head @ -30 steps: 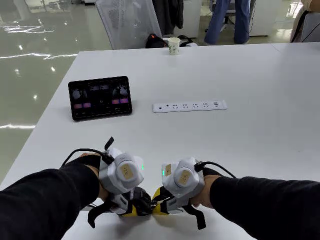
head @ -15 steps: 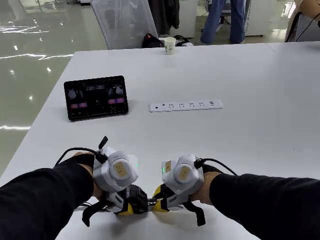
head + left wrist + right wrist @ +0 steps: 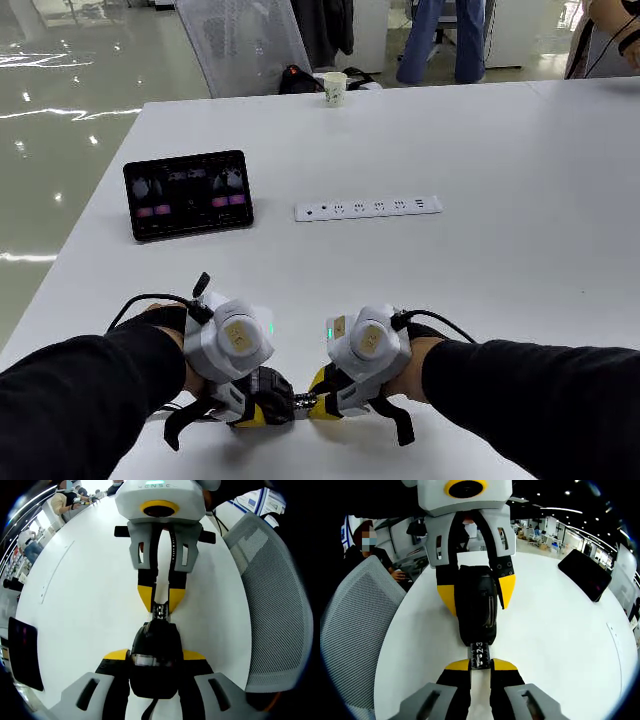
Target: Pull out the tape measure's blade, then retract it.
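White worktop (image 3: 480,200), matte and wide; its left edge runs diagonally up past a dark tablet (image 3: 188,194) lying flat with its screen lit. A white power strip (image 3: 368,208) lies mid-surface, well apart from the tablet and to its right. A paper cup (image 3: 335,88) stands at the far edge. Beyond that edge are a grey mesh chair (image 3: 245,40), dark bags on the floor, and a standing person's legs (image 3: 440,35). The glossy floor (image 3: 60,120) to the left reflects ceiling light. Both tools work at the near edge, facing each other tip to tip, with black sleeves behind them. The left tool (image 3: 155,656) has its yellow-tipped jaws clamped on the sides of the tape measure (image 3: 156,640), whose black case sits low over the worktop. The right tool (image 3: 481,666) has its jaws drawn nearly together, pinching the end of the blade (image 3: 480,655). Only a short run of blade is out of the case; printed numerals show on it. In the gripper views a second mesh chair (image 3: 270,605) stands just off the near edge. The worktop ahead and to the right lies bare, giving broad room along the blade's line on either side. The near edge is just behind the tools.
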The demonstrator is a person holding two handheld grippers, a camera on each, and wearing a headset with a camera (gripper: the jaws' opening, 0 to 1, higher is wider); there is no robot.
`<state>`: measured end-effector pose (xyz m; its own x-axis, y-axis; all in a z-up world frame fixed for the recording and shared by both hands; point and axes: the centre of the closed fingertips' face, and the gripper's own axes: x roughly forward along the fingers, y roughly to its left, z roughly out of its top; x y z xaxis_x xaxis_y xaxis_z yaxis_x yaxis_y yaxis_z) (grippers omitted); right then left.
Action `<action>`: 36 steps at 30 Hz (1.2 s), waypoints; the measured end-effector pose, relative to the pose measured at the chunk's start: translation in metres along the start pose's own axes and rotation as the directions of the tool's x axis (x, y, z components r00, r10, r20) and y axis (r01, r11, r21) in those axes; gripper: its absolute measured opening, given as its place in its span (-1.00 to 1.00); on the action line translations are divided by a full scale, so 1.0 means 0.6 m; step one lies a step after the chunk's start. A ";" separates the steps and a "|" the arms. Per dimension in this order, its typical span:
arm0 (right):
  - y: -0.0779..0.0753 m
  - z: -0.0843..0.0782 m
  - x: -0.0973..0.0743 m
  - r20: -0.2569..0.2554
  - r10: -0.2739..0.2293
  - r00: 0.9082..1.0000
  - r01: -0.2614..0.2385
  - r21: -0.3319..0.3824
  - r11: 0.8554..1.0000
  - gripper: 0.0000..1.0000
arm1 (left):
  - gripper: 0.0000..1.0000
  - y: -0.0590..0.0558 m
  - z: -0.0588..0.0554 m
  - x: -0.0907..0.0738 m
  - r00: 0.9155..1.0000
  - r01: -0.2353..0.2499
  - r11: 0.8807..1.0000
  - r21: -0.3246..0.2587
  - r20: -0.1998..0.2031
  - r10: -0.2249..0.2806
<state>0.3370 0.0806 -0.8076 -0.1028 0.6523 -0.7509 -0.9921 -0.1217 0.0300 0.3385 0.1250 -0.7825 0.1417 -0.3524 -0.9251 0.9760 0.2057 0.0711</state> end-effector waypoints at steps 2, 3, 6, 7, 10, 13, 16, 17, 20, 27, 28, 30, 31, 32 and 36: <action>0.001 -0.002 -0.001 -0.004 0.001 1.000 -0.001 -0.003 1.000 -0.79 | -0.38 0.000 0.000 0.000 1.000 -0.002 1.000 0.004 0.004 0.002; 0.001 -0.004 -0.002 -0.004 0.001 1.000 -0.001 -0.005 1.000 -0.79 | -0.38 0.000 0.000 0.000 1.000 -0.004 1.000 0.003 0.004 0.004; -0.001 -0.007 -0.005 -0.007 -0.001 1.000 0.001 -0.001 1.000 -0.80 | -0.38 0.000 0.001 0.000 1.000 -0.005 1.000 -0.001 0.006 0.005; -0.001 -0.008 -0.006 -0.008 -0.001 1.000 0.001 -0.001 1.000 -0.80 | -0.38 0.000 0.001 0.000 1.000 -0.004 1.000 -0.002 0.006 0.004; -0.001 -0.013 -0.009 -0.011 -0.004 1.000 0.004 0.003 1.000 -0.80 | -0.38 0.000 0.001 0.000 1.000 -0.005 1.000 -0.006 0.011 0.005; -0.001 -0.017 -0.013 -0.013 -0.006 1.000 0.006 0.011 1.000 -0.79 | -0.38 0.000 0.001 0.000 1.000 -0.007 1.000 -0.006 0.011 0.007; -0.001 -0.020 -0.018 -0.015 -0.004 1.000 0.005 0.019 1.000 -0.80 | -0.38 0.000 0.001 0.000 1.000 -0.006 1.000 -0.006 0.009 0.006; -0.001 -0.022 -0.020 -0.015 -0.003 1.000 0.004 0.019 1.000 -0.80 | -0.38 0.000 0.001 0.000 1.000 -0.006 1.000 -0.007 0.009 0.006; -0.001 -0.025 -0.023 -0.017 -0.006 1.000 0.006 0.022 1.000 -0.80 | -0.38 0.000 0.001 0.000 1.000 -0.005 1.000 -0.008 0.009 0.005; 0.000 -0.032 -0.027 -0.017 -0.009 1.000 0.010 0.030 1.000 -0.80 | -0.38 0.000 0.001 0.000 1.000 -0.006 1.000 -0.007 0.009 0.006; 0.000 -0.033 -0.028 -0.019 -0.009 1.000 0.010 0.031 0.999 -0.80 | -0.38 0.000 0.001 0.000 1.000 -0.006 1.000 -0.007 0.009 0.007; 0.000 -0.035 -0.030 -0.020 -0.010 1.000 0.010 0.029 1.000 -0.80 | -0.38 0.000 0.001 0.000 1.000 -0.006 1.000 -0.007 0.009 0.007; 0.001 -0.036 -0.031 -0.021 -0.010 1.000 0.011 0.030 0.999 -0.80 | -0.38 0.000 0.001 0.000 1.000 -0.006 1.000 -0.007 0.009 0.006; 0.001 -0.038 -0.032 -0.021 -0.011 1.000 0.011 0.030 0.999 -0.80 | -0.38 0.001 0.001 0.000 1.000 -0.006 1.000 -0.007 0.009 0.006; 0.001 -0.040 -0.035 -0.020 -0.011 1.000 0.011 0.033 0.999 -0.80 | -0.38 0.001 0.001 0.001 1.000 -0.004 1.000 -0.007 0.011 0.004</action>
<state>0.3400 0.0491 -0.8077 -0.0907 0.6382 -0.7645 -0.9950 -0.0894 0.0434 0.3390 0.1243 -0.7826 0.1479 -0.3617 -0.9205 0.9741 0.2140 0.0724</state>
